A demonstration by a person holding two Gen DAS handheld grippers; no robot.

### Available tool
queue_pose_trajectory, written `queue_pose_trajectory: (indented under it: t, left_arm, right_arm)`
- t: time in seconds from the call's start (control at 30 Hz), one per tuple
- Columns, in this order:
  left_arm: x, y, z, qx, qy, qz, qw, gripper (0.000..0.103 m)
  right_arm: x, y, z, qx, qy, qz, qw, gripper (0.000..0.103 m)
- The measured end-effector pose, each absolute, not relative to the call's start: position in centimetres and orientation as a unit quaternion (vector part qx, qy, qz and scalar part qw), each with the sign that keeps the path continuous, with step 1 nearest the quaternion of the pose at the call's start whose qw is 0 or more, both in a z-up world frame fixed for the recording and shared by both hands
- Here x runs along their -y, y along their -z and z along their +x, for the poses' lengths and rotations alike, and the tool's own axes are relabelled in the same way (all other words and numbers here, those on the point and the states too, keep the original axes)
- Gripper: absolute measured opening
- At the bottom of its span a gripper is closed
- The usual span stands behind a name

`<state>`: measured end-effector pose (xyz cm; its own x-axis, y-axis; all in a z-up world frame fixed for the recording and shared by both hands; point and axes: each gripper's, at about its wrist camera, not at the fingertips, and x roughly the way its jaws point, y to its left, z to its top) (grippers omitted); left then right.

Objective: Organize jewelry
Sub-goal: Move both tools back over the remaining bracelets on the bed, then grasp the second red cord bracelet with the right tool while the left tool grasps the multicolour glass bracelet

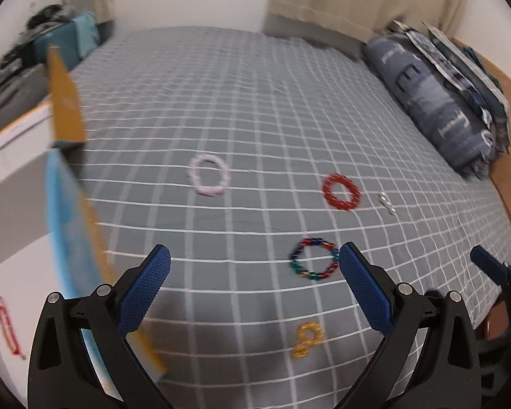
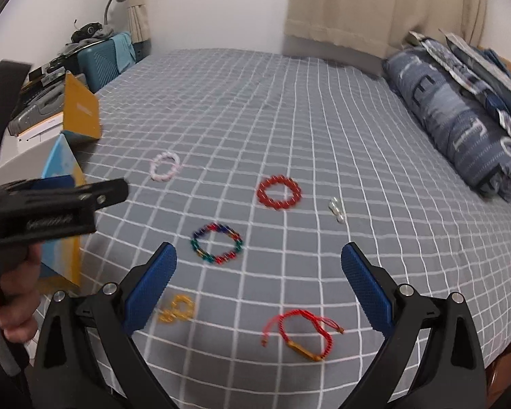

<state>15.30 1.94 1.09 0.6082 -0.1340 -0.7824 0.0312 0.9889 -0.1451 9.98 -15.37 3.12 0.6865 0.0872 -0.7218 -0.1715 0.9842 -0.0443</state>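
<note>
- Loose jewelry lies spread on the gray checked bed [image 2: 289,109]; both handheld tools hover above its near edge, their blue pads wide apart and holding nothing.
- Taking the multicolored bracelet [image 2: 216,243] as the landmark: the red beaded bracelet [image 2: 278,192] lies beyond it and to the right, the pale pink bracelet [image 2: 165,166] beyond it to the left, and the small gold piece [image 2: 177,308] on the near side.
- The red cord bracelet [image 2: 301,334] sits nearer than the landmark and to its right, squarely between the right tool's [image 2: 257,279] open fingers (the closest piece to either tool, by this view).
- Its gold bar runs slanted, near-left to far-right across the gap, so a grasp would likely need the fingers to straddle the cord rather than the bar.
- From the left wrist view, the left tool [image 1: 253,279] has the multicolored bracelet just beside its right finger, and the gold piece lower down inside its span.
- A small silvery item [image 2: 336,209] rests well right of the landmark; blur hides what it is.
- An open blue-and-yellow box [image 2: 70,184] stands left of the landmark at the bed's edge, the likely destination.
</note>
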Motion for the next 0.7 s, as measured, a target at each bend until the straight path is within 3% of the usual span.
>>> queue_pose_trajectory:
  t: [0.7]
  left_arm:
    - [2.7, 9.0, 20.6, -0.489, 0.036, -0.024, 0.871, 0.097]
  right_arm:
    - [21.1, 7.2, 9.9, -0.471, -0.024, -0.019, 0.882, 0.092]
